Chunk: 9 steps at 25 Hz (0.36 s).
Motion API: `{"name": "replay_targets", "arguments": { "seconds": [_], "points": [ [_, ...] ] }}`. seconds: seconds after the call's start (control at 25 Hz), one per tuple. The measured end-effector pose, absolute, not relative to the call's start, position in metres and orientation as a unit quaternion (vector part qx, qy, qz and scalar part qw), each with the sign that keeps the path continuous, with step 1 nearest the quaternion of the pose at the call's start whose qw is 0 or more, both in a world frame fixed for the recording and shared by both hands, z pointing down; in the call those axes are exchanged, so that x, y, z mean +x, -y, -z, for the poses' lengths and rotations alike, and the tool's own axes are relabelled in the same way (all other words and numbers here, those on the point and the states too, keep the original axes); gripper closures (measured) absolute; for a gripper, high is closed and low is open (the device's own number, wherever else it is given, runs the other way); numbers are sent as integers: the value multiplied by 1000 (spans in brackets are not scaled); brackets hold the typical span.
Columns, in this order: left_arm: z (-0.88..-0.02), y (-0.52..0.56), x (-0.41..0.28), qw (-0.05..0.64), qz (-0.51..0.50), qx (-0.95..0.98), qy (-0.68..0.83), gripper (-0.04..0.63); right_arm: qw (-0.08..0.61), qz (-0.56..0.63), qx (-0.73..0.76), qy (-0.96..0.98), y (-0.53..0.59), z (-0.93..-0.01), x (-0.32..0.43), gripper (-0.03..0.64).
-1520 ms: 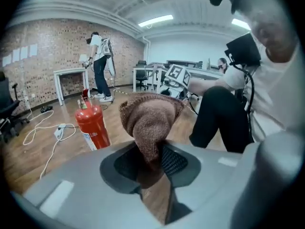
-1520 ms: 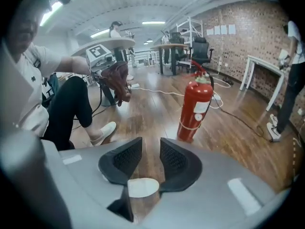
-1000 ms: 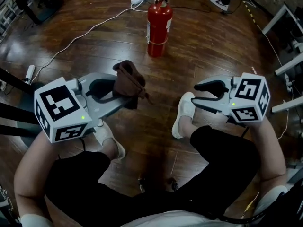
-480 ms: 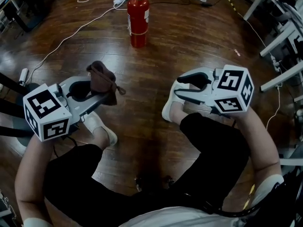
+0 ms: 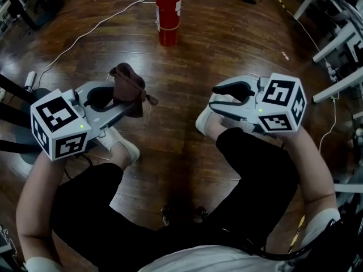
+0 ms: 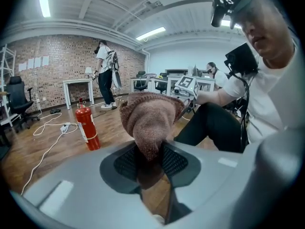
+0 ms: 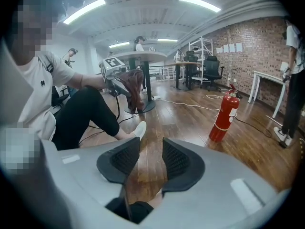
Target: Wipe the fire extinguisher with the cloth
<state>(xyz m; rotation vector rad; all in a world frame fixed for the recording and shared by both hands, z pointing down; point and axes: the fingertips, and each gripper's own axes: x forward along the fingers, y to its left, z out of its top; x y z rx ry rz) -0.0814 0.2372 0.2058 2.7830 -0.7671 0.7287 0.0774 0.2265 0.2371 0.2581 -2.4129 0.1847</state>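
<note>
Cloth [image 5: 129, 81] held in the left gripper [image 5: 116, 100], fire extinguisher [image 5: 168, 13] well ahead.
Head view: bare wood floor [image 5: 187, 67] lies open between both grippers and the fire extinguisher, which stands at the top edge. Left gripper view: the jaws pinch the cloth, which bulges above them. Right gripper view: the right gripper [image 7: 145, 159] stands parted and empty; the fire extinguisher is off to its right, with a cable [image 7: 200, 107] seemingly behind.

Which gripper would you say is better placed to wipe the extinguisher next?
Left. The left gripper is shut on the cloth, while the right gripper is open and empty. The extinguisher stands ahead on the floor, apart from both.
</note>
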Motion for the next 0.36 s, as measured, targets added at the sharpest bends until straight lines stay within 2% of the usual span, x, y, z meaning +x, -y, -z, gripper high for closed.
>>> {"name": "replay_targets", "arguments": {
  "seconds": [0.36],
  "points": [
    [-207, -241, -73, 83, -240, 935, 249, 495, 351, -73, 105, 927, -231, -240, 83, 463]
  ]
}}
